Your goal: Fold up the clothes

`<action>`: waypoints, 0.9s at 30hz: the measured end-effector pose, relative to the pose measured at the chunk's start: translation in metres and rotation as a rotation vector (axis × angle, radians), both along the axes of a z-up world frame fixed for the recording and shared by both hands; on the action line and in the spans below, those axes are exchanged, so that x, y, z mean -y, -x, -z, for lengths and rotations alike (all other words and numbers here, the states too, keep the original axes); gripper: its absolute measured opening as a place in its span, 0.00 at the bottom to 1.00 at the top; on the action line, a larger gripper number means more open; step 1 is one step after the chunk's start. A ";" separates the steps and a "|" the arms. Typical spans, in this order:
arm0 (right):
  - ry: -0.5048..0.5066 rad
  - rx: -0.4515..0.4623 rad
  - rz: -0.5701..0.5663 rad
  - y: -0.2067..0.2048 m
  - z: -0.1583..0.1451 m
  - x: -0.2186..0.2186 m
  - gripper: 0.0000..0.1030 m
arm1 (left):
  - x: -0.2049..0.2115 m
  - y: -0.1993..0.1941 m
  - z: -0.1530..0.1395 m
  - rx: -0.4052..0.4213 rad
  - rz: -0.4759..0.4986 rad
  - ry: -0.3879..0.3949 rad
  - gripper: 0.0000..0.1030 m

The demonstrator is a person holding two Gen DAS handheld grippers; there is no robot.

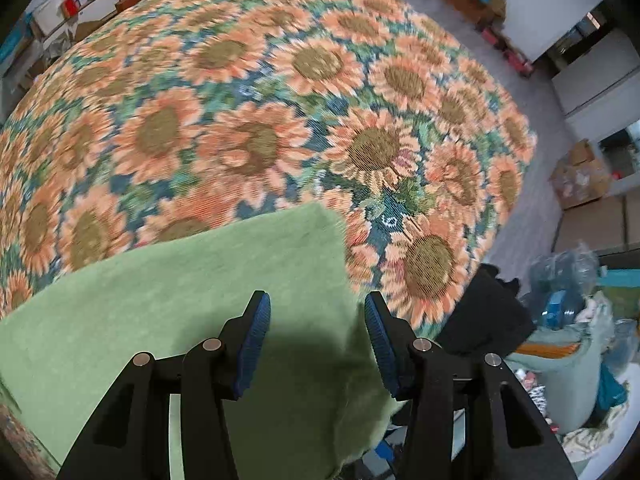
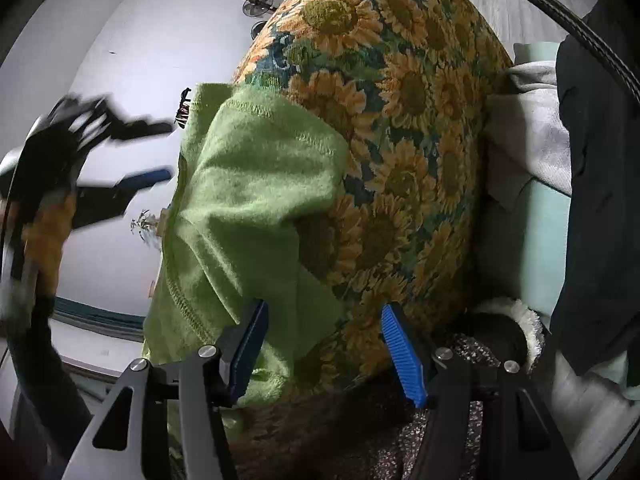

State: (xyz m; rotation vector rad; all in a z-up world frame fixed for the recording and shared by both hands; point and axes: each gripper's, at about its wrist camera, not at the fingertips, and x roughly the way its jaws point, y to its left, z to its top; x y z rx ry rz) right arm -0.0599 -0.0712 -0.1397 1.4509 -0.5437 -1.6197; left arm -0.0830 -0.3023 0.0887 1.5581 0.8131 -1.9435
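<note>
On the sunflower tablecloth point(image 1: 248, 92) the green garment point(image 1: 192, 300) lies near the table's edge, one side draped over. The left gripper point(image 1: 316, 340) hovers above it, the right gripper point(image 2: 324, 344) close by its hem, both with jaws wide apart, holding nothing. Likely best: pinch two hem corners squarely, then fold evenly.

white walls point(image 2: 132, 20), grey floor point(image 1: 532, 184), cardboard boxes point(image 1: 580, 176)

Cluttered storeroom, cardboard boxes point(image 1: 580, 178), shelves point(image 1: 72, 12), clothes pile point(image 1: 576, 344)
</note>
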 end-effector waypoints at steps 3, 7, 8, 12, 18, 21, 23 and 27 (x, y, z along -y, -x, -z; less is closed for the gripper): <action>0.012 -0.020 -0.010 0.000 -0.002 -0.006 0.65 | -0.011 0.014 0.011 0.048 0.045 0.030 0.54; 0.020 -0.046 -0.021 0.001 -0.005 -0.013 0.67 | -0.019 0.014 0.013 0.041 0.119 0.058 0.54; 0.021 -0.050 -0.023 0.001 -0.005 -0.014 0.67 | -0.018 0.009 0.013 0.022 0.118 0.043 0.47; 0.035 -0.057 -0.044 -0.005 -0.008 -0.016 0.67 | -0.010 -0.013 0.007 -0.030 0.106 0.014 0.05; 0.088 -0.054 -0.094 -0.014 -0.010 -0.005 0.71 | 0.001 -0.037 0.009 -0.092 0.077 -0.068 0.05; 0.120 -0.039 -0.102 -0.014 -0.008 0.004 0.72 | 0.004 -0.038 0.010 -0.113 0.073 -0.089 0.05; 0.153 -0.005 -0.095 -0.011 -0.001 0.009 0.73 | 0.006 -0.041 0.012 -0.132 0.064 -0.101 0.05; 0.232 0.079 -0.095 -0.007 0.010 0.012 0.54 | 0.005 -0.050 0.007 -0.195 0.062 -0.120 0.05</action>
